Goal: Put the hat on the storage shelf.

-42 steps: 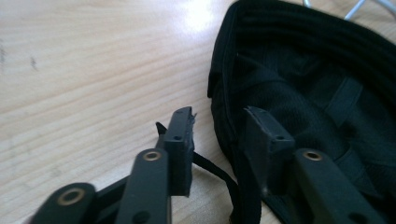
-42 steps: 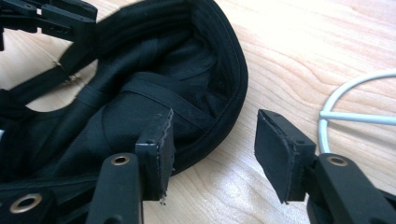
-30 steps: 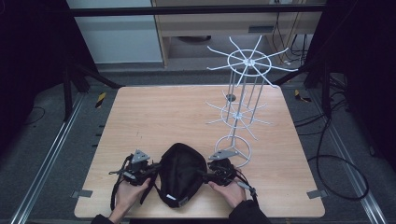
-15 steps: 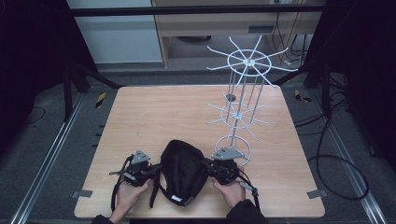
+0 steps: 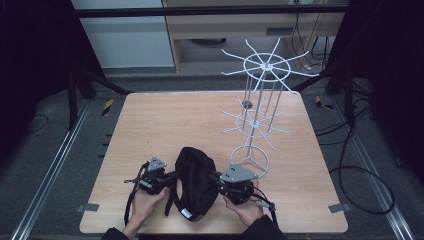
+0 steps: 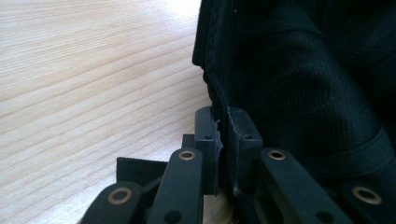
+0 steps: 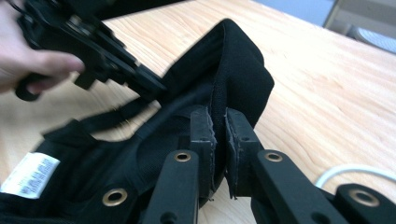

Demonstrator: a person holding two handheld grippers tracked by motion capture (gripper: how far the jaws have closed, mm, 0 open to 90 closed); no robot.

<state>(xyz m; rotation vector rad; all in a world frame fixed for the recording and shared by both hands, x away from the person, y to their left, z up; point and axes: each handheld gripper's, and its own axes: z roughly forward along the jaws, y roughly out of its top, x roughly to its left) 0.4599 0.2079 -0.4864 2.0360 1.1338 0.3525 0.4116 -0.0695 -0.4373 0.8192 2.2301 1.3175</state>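
A black fabric cap [image 5: 195, 186] with straps and a white label [image 7: 29, 175] lies at the table's near edge between both grippers. My left gripper [image 5: 171, 176] is shut on the cap's left rim; in the left gripper view its pads [image 6: 223, 126] pinch the mesh edge of the cap [image 6: 299, 84]. My right gripper [image 5: 215, 176] has just been closing and is now shut on the right rim, with the cap's fabric [image 7: 238, 60] pressed between its jaws [image 7: 219, 126]. In the right gripper view the left gripper [image 7: 140, 79] and the hand [image 7: 32, 51] holding it are across the cap.
A white wire rack [image 5: 257, 120] with two tiers of radial arms stands on a ring base at the table's right, just behind my right gripper. The wooden table [image 5: 165, 125] stretches bare to the far left. A white cable [image 7: 355, 170] trails by the right gripper.
My right gripper closed onto the cap's right rim and rose slightly, which pulled that side up. The cap now looks narrower and bunched between the grippers. The left gripper stayed put.
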